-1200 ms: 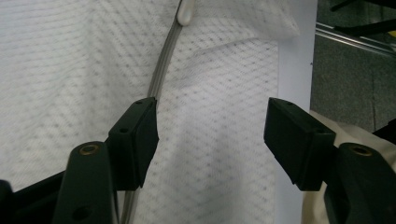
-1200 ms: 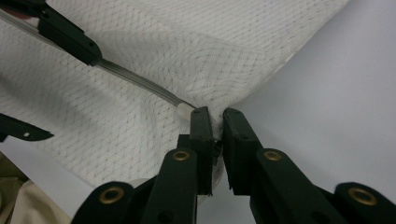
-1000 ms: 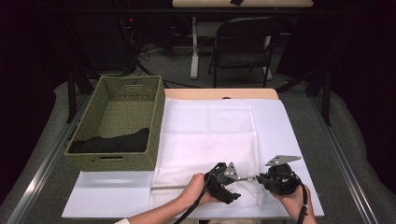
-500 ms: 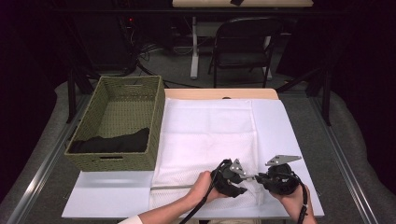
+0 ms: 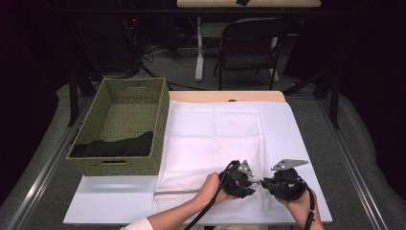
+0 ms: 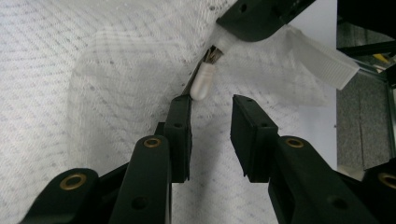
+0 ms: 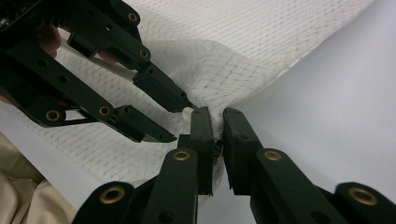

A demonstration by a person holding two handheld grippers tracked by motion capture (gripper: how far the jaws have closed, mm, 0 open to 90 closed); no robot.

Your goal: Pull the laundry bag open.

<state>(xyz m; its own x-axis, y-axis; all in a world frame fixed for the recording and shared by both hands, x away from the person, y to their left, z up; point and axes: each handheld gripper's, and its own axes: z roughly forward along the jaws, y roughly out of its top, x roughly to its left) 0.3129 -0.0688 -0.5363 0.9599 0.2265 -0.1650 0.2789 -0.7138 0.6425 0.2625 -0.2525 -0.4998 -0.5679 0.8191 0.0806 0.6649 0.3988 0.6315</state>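
A white mesh bag (image 5: 210, 139) lies flat on the white table (image 5: 287, 124). Its zipper (image 5: 177, 191) runs along the near edge, and the small white zipper pull (image 6: 203, 81) sits at its right end. My right gripper (image 7: 215, 114) is shut on a pinch of mesh right beside the pull. My left gripper (image 6: 212, 105) faces it, tips almost touching the right gripper (image 5: 264, 183). Its jaws have just been closing. They still stand apart, with the pull just ahead of one fingertip (image 6: 181, 105) and no pad pressing on it.
An olive woven basket (image 5: 160, 129) stands at the left of the table with a black cloth (image 5: 115, 146) in its near end. A folding chair (image 5: 249, 48) stands beyond the far edge. Beige fabric (image 7: 28, 200) shows below the near table edge.
My left gripper has slid right along the bag's near edge until it meets the right gripper, and its jaws have narrowed. The right gripper has kept still.
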